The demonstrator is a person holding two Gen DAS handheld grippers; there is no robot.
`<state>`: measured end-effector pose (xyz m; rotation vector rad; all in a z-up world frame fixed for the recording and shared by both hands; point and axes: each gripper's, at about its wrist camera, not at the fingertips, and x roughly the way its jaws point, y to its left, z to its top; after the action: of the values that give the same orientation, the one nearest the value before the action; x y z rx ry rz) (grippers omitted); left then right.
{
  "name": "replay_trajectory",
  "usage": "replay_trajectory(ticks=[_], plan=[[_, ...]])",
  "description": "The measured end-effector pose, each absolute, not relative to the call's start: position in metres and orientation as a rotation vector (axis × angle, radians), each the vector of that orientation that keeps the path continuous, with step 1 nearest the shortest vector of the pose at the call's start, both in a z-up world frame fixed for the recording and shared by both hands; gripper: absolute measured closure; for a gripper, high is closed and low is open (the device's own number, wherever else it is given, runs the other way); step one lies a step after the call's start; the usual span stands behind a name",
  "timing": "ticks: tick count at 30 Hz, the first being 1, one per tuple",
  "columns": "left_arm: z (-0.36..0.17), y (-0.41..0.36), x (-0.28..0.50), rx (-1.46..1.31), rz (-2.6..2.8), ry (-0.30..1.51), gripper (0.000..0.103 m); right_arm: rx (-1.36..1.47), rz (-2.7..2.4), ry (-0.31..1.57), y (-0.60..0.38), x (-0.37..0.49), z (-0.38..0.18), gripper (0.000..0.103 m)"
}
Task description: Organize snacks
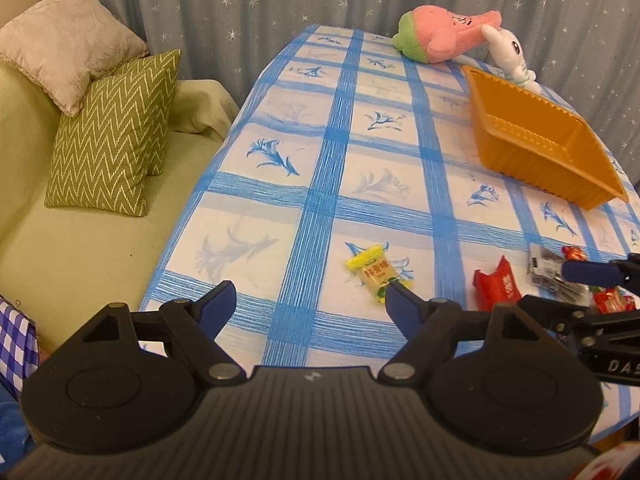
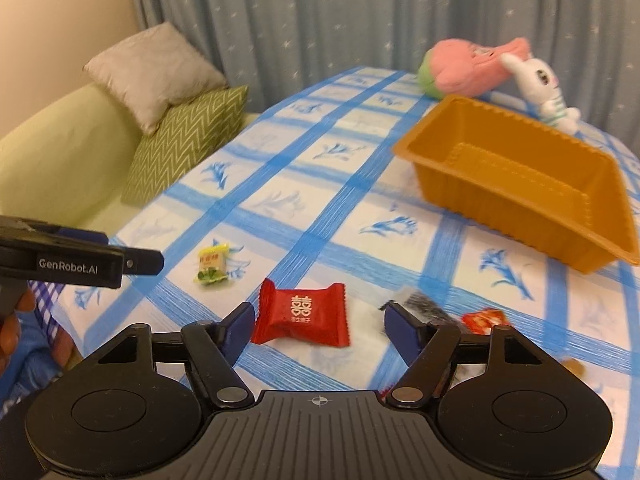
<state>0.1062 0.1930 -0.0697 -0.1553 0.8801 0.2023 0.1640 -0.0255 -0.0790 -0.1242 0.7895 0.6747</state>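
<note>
A red candy packet (image 2: 302,314) lies flat on the blue-checked tablecloth (image 2: 360,220), between the fingers of my right gripper (image 2: 320,312), which stands open around it. The same red packet (image 1: 496,286) shows in the left wrist view. A yellow-green wrapped snack (image 1: 378,276) lies just beyond the right fingertip of my left gripper (image 1: 311,294), which is open and holds nothing. A dark grey packet (image 2: 420,304) and a small red snack (image 2: 484,320) lie to the right. The orange plastic tray (image 2: 440,196) stands empty further back on the right.
A pink plush (image 1: 444,36) and a white rabbit plush (image 1: 508,52) lie behind the tray, by the star curtain. A green sofa (image 1: 92,248) with a zigzag cushion (image 1: 112,136) and a beige one runs along the table's left edge. A hand (image 2: 12,320) holds the left gripper.
</note>
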Motion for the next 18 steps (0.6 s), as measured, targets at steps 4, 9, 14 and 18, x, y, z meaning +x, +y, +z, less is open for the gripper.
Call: replay_trajectory(ticks=[4, 9, 14, 18], plan=[[-0.08, 0.196, 0.113, -0.168, 0.203, 0.893, 0.026, -0.15, 0.702, 0.814, -0.014, 0.175, -0.094, 0.033], [-0.089, 0.199, 0.116, -0.199, 0.206, 0.896, 0.027, -0.16, 0.714, 0.837, -0.005, 0.187, -0.106, 0.035], [-0.093, 0.198, 0.118, -0.209, 0.206, 0.897, 0.027, -0.167, 0.722, 0.836, 0.002, 0.193, -0.109, 0.049], [-0.095, 0.195, 0.119, -0.215, 0.189, 0.896, 0.027, -0.163, 0.726, 0.837, 0.003, 0.195, -0.11, 0.055]])
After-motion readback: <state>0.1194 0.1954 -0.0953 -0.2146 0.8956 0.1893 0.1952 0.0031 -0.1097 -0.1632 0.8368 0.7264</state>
